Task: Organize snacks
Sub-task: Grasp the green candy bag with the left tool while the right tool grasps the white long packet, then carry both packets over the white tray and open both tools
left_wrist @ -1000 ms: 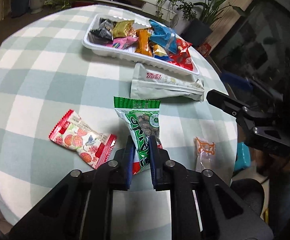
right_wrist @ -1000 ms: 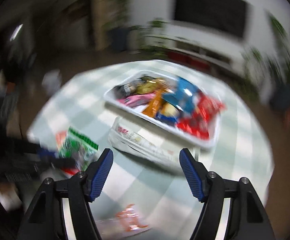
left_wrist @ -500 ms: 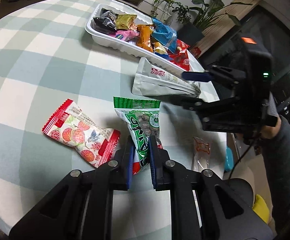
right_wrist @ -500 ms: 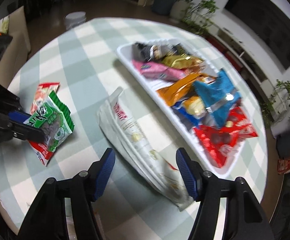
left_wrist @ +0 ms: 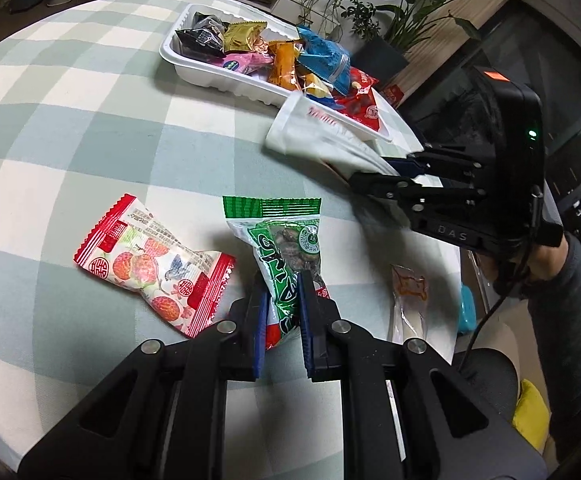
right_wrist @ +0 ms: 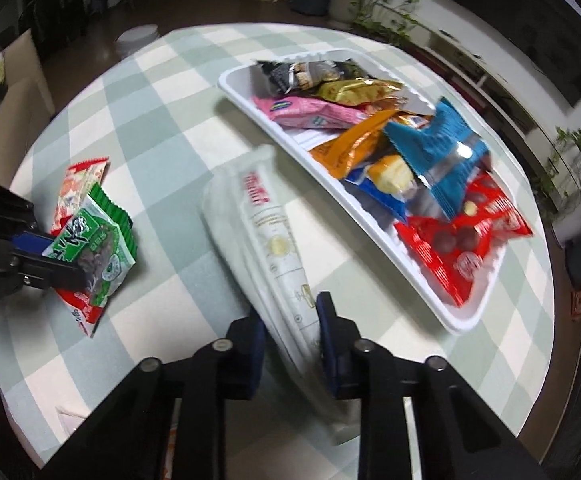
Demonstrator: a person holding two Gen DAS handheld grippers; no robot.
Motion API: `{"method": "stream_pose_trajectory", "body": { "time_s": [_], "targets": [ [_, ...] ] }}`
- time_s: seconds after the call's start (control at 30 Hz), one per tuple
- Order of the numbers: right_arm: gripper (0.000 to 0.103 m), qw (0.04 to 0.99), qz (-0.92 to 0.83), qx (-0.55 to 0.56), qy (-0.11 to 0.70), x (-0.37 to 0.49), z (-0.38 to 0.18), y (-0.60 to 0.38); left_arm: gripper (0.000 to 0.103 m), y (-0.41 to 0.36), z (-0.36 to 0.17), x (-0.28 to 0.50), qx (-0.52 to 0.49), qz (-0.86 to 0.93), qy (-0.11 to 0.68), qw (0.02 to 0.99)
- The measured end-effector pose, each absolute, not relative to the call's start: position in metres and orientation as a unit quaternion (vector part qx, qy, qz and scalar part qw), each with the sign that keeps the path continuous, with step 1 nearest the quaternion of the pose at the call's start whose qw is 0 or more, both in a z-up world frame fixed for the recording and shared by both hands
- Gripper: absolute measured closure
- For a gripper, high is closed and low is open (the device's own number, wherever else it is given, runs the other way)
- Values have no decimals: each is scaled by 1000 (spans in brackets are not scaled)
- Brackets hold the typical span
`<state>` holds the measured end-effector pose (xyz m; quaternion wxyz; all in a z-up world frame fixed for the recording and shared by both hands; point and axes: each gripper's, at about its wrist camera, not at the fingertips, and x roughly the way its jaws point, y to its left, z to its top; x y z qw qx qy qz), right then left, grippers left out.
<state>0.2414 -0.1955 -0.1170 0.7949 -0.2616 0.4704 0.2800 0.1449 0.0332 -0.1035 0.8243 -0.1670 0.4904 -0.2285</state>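
Observation:
My left gripper (left_wrist: 282,284) is shut on the lower end of a green snack packet (left_wrist: 286,236) that rests on the checked tablecloth. My right gripper (right_wrist: 290,312) is closing its jaws on the near end of a long white packet (right_wrist: 266,220), and the pads press on it. In the left wrist view the right gripper (left_wrist: 378,176) holds that white packet (left_wrist: 318,136) tilted, its far end just off the cloth beside the white tray (left_wrist: 218,76). The tray (right_wrist: 466,320) is full of several coloured snack packets.
A red lychee-print packet (left_wrist: 150,268) lies left of the green one. A small clear packet with an orange piece (left_wrist: 408,300) lies near the table's right edge. A person's sleeve (left_wrist: 566,292) reaches in from the right. Potted plants stand beyond the table.
The right gripper came down over the white packet and closed on its end; the packet now tilts up off the cloth. The left gripper stays shut on the green packet.

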Motion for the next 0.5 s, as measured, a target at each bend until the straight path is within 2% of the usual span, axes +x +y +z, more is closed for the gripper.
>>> {"method": "stream_pose_trajectory", "body": {
  "time_s": [0.1,0.5],
  "targets": [
    [84,812,272,-228,463,233,-112,-204,91,34,-103,144,-171,-230,487,825],
    [84,854,265,-44,446,199,-74,-247,91,47,-86,142,-193,-231,462,834]
  ]
}}
